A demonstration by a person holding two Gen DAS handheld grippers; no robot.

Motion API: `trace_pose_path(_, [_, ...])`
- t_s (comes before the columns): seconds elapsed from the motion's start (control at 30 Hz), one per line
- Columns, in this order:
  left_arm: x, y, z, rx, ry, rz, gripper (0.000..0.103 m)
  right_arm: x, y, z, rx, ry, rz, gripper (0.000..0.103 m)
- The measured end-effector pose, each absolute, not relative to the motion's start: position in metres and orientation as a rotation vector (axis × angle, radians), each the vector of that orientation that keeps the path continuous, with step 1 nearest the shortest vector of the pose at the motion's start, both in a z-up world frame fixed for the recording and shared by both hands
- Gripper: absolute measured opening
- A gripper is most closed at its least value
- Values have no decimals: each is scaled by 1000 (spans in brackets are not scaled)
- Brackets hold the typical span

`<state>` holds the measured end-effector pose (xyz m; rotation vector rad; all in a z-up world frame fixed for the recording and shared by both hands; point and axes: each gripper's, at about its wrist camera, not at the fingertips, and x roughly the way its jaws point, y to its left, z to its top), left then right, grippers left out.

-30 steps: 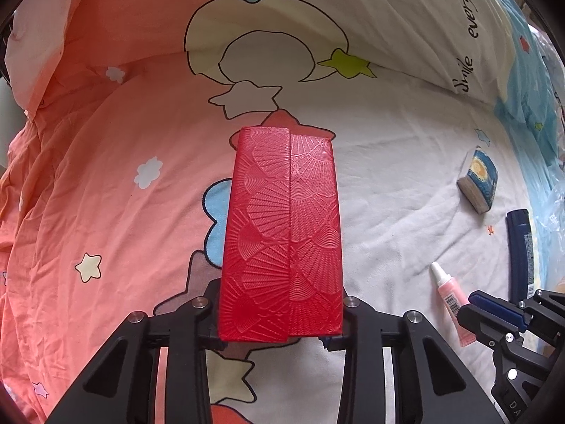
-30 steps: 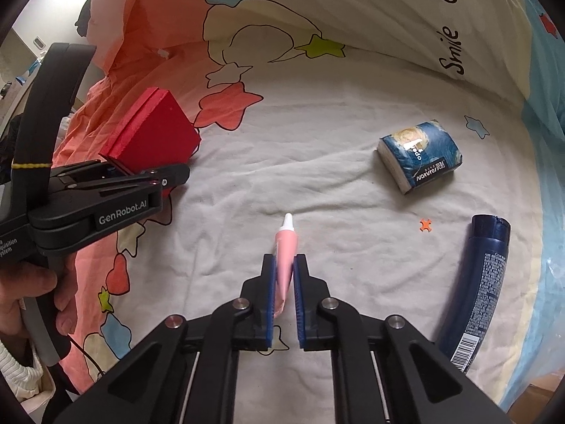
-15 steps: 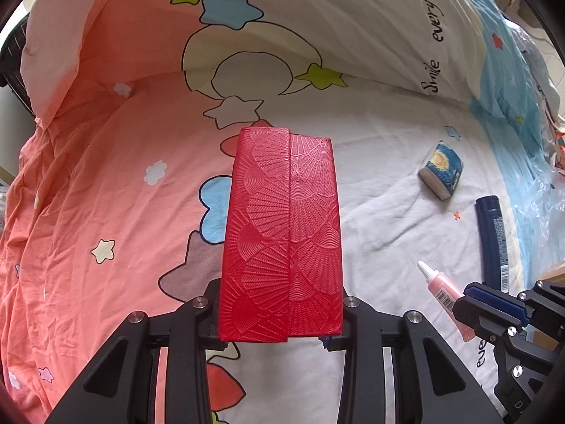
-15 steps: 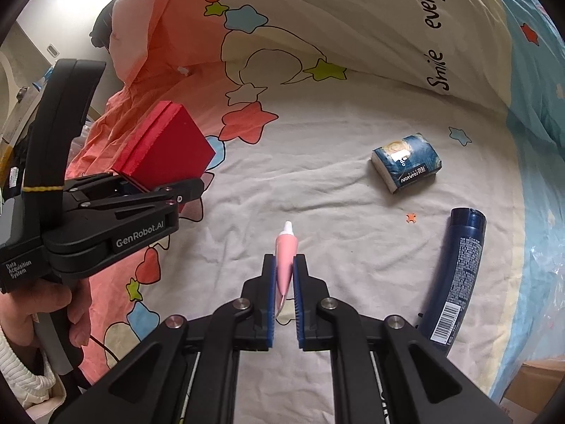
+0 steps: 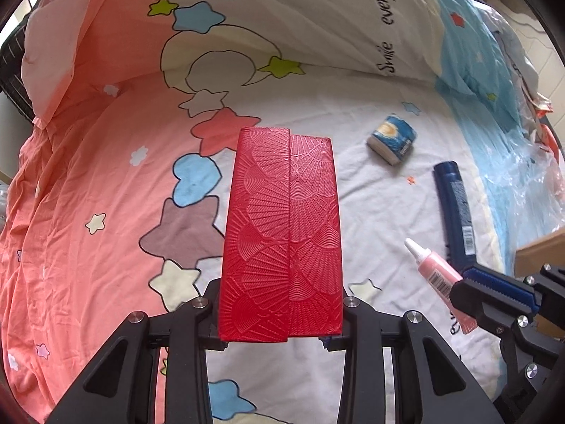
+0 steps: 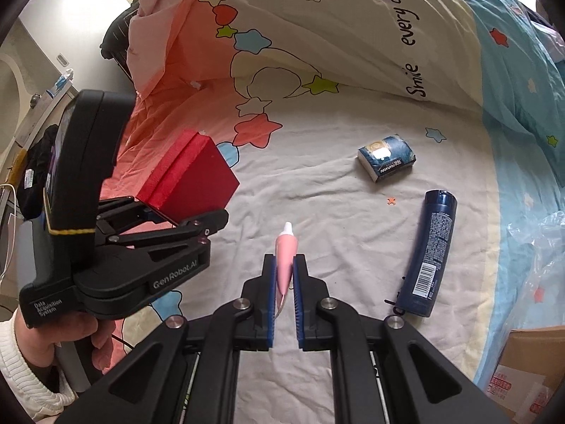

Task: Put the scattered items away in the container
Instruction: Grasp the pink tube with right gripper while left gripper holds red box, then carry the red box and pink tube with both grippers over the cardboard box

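My left gripper [image 5: 279, 318] is shut on a red embossed case [image 5: 282, 236], held above the bedspread; the right wrist view shows the same red case [image 6: 192, 180] in the left gripper [image 6: 197, 219]. A small pink tube [image 6: 285, 259] with a white cap is clamped in my right gripper [image 6: 284, 275], which is shut on it and lifted off the bed. From the left wrist view the pink tube [image 5: 432, 272] sticks out of the right gripper [image 5: 469, 293] at the lower right. A cardboard box [image 6: 529, 371] shows at the bottom right corner.
A blue tissue pack [image 6: 386, 162] and a dark blue bottle [image 6: 429, 258] lie on the white part of the star-patterned bedspread [image 6: 317, 183]. Clear plastic wrap [image 6: 540, 258] lies at the right edge. A folded quilt [image 6: 353, 28] rises at the back. A person's hand [image 6: 70, 332] holds the left gripper.
Both grippers have risen with their loads, so the bed looks farther away. The tissue pack and blue bottle stayed where they lay. The cardboard box has come into view.
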<state>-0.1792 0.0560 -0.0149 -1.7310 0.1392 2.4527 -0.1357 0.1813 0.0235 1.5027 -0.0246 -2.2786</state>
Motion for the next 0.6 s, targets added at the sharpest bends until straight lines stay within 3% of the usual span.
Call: trace_pose_path(0.6, [-130,116,60,-1554,199,2470,35,-77,240,105,1373,35,-2479,9])
